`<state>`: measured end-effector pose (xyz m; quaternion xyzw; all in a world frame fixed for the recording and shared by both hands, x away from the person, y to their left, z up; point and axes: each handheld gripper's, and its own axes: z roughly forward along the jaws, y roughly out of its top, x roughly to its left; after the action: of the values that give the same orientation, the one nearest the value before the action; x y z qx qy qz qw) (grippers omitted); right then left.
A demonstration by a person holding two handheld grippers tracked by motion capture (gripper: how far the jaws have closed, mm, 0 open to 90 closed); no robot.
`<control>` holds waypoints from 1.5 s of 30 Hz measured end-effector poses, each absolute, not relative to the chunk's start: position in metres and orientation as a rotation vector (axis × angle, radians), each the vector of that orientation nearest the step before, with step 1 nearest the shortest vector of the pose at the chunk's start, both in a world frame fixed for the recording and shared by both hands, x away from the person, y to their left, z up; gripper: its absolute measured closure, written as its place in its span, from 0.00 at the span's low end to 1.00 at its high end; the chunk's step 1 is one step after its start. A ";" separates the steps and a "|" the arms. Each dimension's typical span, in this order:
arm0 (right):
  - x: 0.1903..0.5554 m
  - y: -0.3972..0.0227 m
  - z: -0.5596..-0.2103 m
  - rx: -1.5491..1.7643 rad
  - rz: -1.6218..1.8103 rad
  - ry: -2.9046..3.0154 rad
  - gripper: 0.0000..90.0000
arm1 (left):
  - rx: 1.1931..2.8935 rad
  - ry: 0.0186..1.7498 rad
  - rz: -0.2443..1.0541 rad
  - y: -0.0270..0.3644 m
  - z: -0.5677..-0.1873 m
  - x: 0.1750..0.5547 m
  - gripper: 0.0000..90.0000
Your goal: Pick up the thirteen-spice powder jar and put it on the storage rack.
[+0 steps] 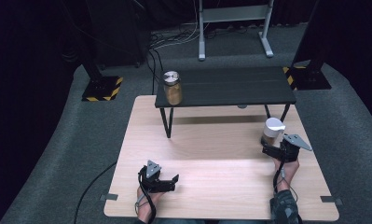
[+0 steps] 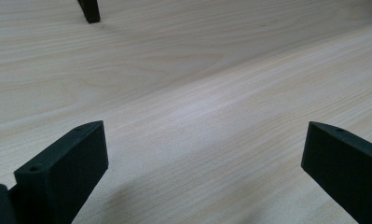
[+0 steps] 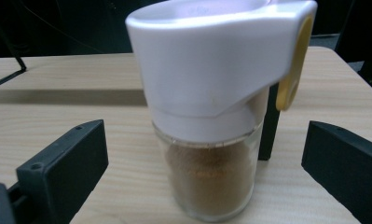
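A glass shaker jar with a white dispenser lid (image 1: 272, 131) (image 3: 211, 116), holding brown powder, stands on the wooden table (image 1: 211, 177) at the right, near a leg of the black shelf. My right gripper (image 1: 267, 150) (image 3: 204, 182) is open just in front of it; the jar sits between the two jaws with gaps on both sides. A second glass jar with a round silver lid (image 1: 172, 87), also holding brown powder, stands on the left end of the black shelf (image 1: 235, 86). My left gripper (image 1: 175, 183) (image 2: 204, 177) rests open low over bare wood at the front left.
The black shelf on thin legs spans the far half of the table; one leg (image 1: 167, 122) stands at its left, another (image 3: 269, 126) right behind the shaker jar. Grey carpet surrounds the table, with stand bases and cables beyond.
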<state>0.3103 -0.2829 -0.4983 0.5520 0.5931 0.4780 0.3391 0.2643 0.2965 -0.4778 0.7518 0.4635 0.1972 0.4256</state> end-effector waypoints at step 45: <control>0.311 -0.265 -0.478 1.459 1.198 1.491 0.33 | 2.024 1.201 0.527 0.274 -0.467 0.281 0.00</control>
<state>0.3107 -0.2653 -0.4778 0.5658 0.5784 0.4646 0.3597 0.2811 0.2743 -0.4667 0.7840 0.4651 0.2043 0.3568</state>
